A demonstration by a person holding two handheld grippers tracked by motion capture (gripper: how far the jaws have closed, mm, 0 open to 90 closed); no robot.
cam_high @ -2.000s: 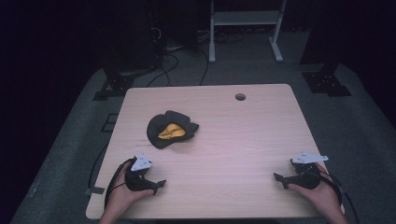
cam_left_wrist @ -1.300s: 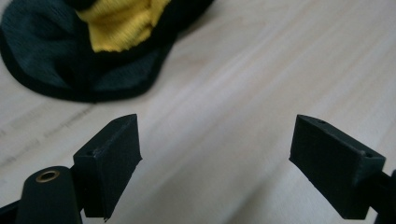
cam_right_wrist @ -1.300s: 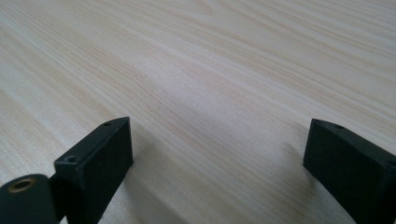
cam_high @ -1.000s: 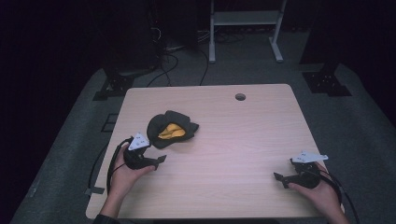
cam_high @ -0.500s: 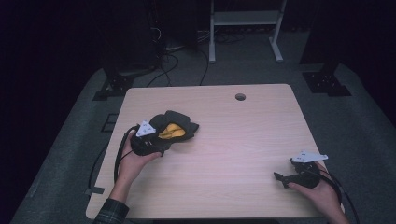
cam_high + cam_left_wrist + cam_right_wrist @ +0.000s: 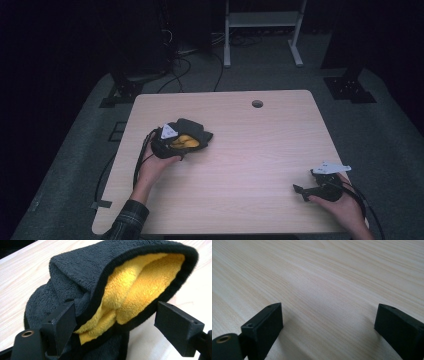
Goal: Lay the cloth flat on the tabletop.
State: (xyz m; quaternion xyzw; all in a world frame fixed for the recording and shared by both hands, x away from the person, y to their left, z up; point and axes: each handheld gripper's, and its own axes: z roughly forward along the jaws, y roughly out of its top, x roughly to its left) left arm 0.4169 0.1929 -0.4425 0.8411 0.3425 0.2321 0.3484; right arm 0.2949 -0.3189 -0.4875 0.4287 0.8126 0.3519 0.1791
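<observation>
Black fleece cloth (image 6: 75,280), yellow lining, bunched on tabletop (image 6: 260,150) left of centre. Left claw (image 6: 117,325) released, jaws straddling cloth hem. Right claw (image 6: 329,327) released, well apart from cloth. Cloth looks soft, light, floppy; pinch bound hem.

Black fleece cloth (image 6: 75,280), yellow lining; pale wood table (image 6: 260,165).

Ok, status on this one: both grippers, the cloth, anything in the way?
Left gripper open, jaws straddling the black-and-yellow fleece cloth, no pinch. Right gripper open over bare table. Cloth bunched on table. Nothing in the way.
</observation>
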